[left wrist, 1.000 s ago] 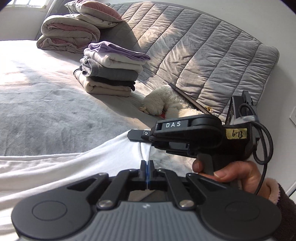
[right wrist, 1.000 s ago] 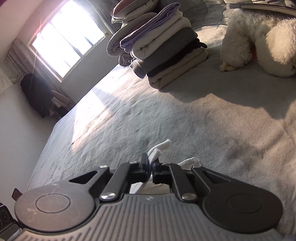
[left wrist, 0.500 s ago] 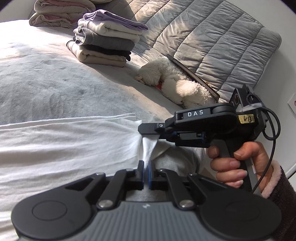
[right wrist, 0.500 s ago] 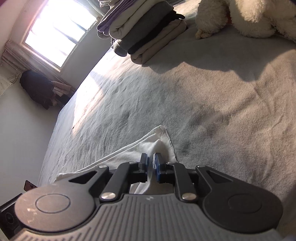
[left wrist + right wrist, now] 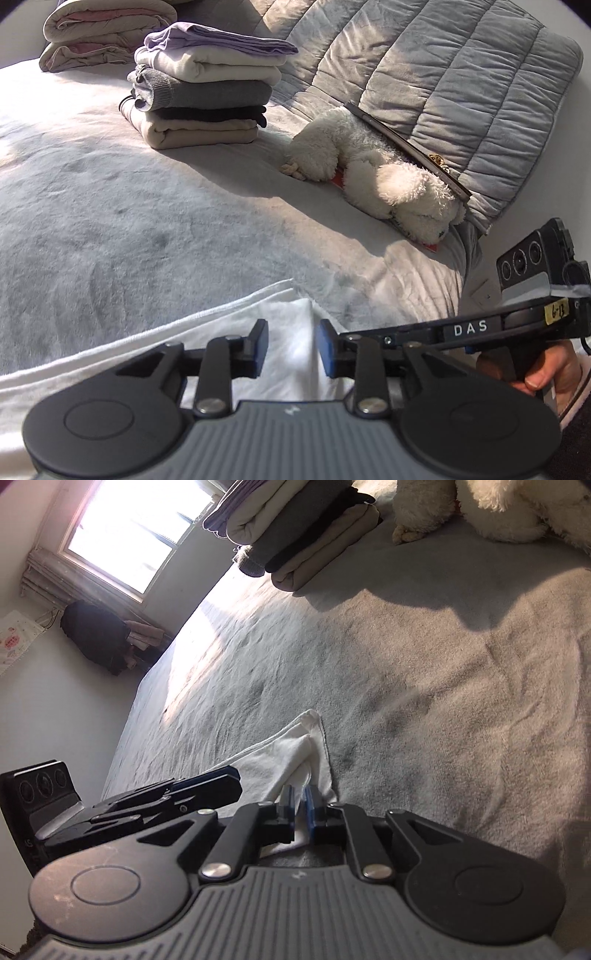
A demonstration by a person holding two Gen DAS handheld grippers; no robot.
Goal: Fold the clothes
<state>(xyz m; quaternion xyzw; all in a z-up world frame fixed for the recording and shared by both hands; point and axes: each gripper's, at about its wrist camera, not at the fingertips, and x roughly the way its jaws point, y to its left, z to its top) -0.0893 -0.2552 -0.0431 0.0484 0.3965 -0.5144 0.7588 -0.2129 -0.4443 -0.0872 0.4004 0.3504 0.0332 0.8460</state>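
Note:
A white garment (image 5: 147,354) lies spread on the grey bed cover (image 5: 147,221), its folded corner (image 5: 280,753) pointing toward the pillows. My left gripper (image 5: 291,347) hovers low over that corner with its jaws opening; cloth shows between the blue pads but they do not press it. In the right wrist view the left gripper (image 5: 221,781) sits just left of the corner. My right gripper (image 5: 300,808) is closing tight on a fold of the white garment. From the left wrist view, the right gripper (image 5: 354,336) reaches in from the right, held by a hand (image 5: 546,373).
A stack of folded clothes (image 5: 203,85) stands at the back, with rolled blankets (image 5: 103,33) behind it. A white plush toy (image 5: 376,177) lies against the quilted grey headboard cushion (image 5: 443,66). A bright window (image 5: 136,528) and dark clothes (image 5: 96,635) are beyond the bed.
The left gripper's pads have parted and let the white cloth go. The raised corner has come down flat on the bed. Both grippers have sunk closer to the bed cover.

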